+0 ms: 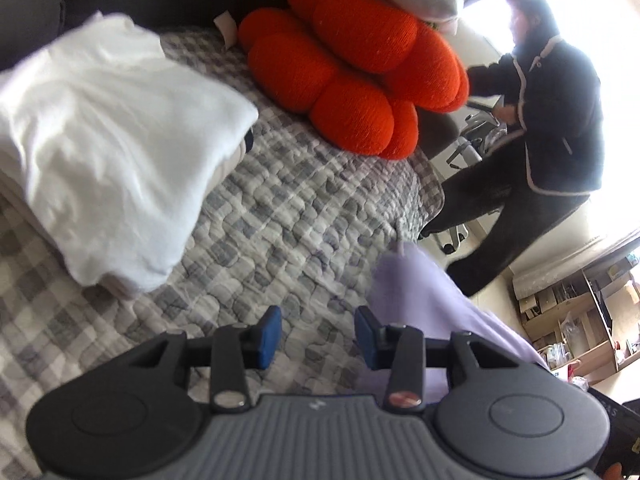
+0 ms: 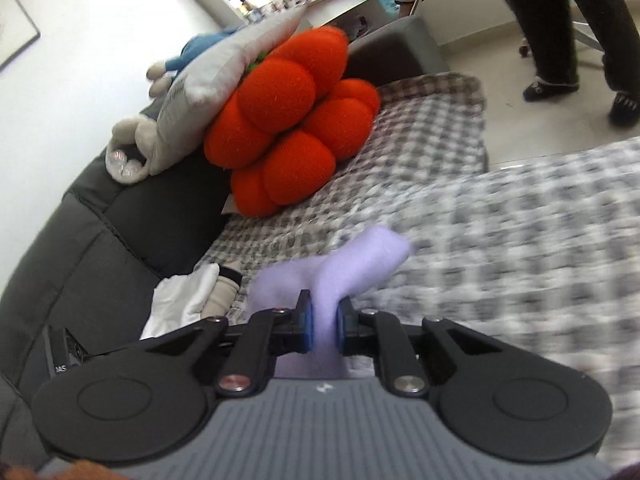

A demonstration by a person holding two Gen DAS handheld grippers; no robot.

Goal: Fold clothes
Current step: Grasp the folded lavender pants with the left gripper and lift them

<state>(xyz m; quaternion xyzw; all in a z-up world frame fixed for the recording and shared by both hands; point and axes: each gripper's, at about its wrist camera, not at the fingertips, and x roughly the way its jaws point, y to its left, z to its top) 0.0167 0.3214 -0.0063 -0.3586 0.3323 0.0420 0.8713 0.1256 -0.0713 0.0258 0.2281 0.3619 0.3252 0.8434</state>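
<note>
A lilac garment (image 2: 352, 268) is pinched between the blue pads of my right gripper (image 2: 324, 320), which is shut on a bunched fold of it above the checked quilt (image 2: 500, 240). In the left wrist view the same lilac garment (image 1: 436, 300) hangs at the right, just beside the right fingertip. My left gripper (image 1: 318, 334) is open over the quilt (image 1: 280, 220) with nothing between its pads. A folded white garment (image 1: 108, 140) lies on a small stack at the left; the white garment (image 2: 184, 300) also shows near the sofa back.
An orange petal-shaped cushion (image 1: 356, 60) and a grey pillow (image 2: 224, 72) lean on the dark sofa back (image 2: 120, 220). A person in dark clothes (image 1: 540, 128) stands on the floor beyond the quilt's edge. Shelves (image 1: 572, 320) stand against the wall.
</note>
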